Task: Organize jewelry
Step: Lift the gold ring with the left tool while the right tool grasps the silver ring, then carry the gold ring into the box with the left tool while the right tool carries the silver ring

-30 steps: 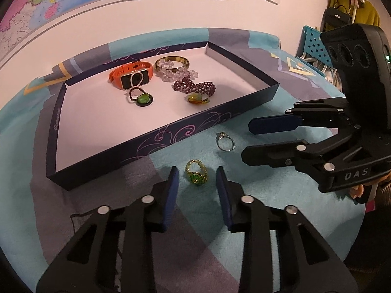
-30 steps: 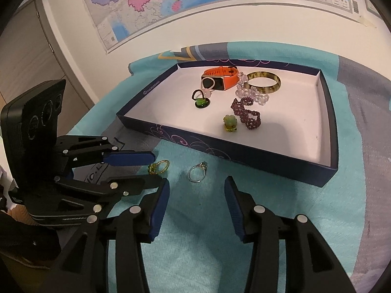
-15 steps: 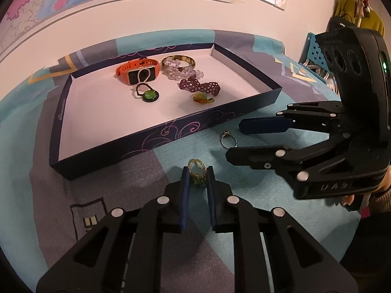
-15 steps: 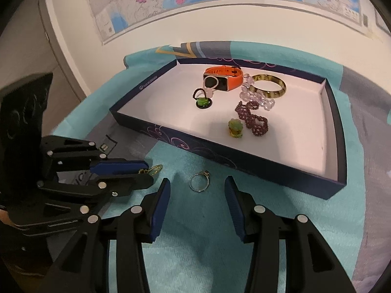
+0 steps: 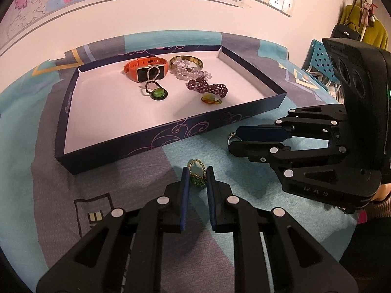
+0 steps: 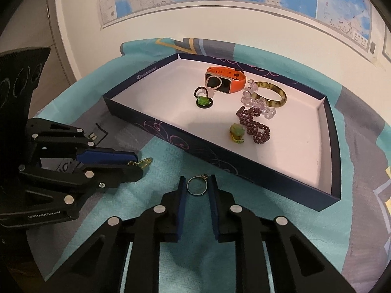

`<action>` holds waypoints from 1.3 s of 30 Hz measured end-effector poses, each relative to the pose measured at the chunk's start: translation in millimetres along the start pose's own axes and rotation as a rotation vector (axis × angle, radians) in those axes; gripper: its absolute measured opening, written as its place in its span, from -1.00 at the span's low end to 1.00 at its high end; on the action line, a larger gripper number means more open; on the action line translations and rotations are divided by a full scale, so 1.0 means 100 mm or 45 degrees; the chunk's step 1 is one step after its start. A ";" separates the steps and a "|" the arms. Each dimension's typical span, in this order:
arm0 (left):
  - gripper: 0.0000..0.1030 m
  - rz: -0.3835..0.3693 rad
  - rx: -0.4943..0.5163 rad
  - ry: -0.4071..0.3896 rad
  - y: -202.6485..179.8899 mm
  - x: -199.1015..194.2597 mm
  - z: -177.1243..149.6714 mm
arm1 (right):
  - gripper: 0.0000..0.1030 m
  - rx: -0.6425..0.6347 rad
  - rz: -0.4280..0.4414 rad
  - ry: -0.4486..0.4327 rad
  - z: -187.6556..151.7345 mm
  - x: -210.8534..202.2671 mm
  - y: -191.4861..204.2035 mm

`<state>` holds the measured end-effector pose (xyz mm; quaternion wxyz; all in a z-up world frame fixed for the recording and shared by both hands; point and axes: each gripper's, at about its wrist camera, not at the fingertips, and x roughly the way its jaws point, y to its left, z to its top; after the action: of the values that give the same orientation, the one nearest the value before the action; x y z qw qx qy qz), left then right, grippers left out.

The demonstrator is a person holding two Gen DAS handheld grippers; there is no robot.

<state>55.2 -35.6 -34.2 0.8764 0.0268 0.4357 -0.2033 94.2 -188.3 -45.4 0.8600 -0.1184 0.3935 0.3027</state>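
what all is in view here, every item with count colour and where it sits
tray: 1, dark blue with white floor, on the cloth
smartwatch: 1, orange, far part of tray
bangle: 1, amber mottled, beside the watch
clear bead bracelet: 1, pale, against the bangle
purple bead bracelet: 1, mid tray
green pendant: 1, on dark cord, in tray
green-yellow charm: 1, by purple bracelet
gold ring: 1, green stone, between left pads
silver ring: 1, between right pads
cloth: 1, teal and grey
left gripper: black, blue pads
right gripper: same
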 end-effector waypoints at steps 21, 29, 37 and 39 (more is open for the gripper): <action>-0.73 -0.016 -0.014 -0.025 0.01 -0.08 0.02 | -0.69 0.131 0.139 -0.096 -0.14 -0.27 -0.17; -0.73 -0.019 -0.002 -0.052 -0.04 -0.18 0.04 | -0.69 0.144 0.145 -0.136 -0.14 -0.33 -0.20; -0.73 -0.023 0.004 -0.081 -0.06 -0.27 0.09 | -0.69 0.146 0.142 -0.169 -0.12 -0.42 -0.22; -0.73 -0.023 0.006 -0.090 -0.07 -0.30 0.10 | -0.69 0.152 0.143 -0.177 -0.12 -0.44 -0.23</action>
<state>43.9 -34.2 -4.2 0.8893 0.0178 0.4043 -0.2130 79.2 -230.4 -21.2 0.8723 -0.0236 0.3563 0.3340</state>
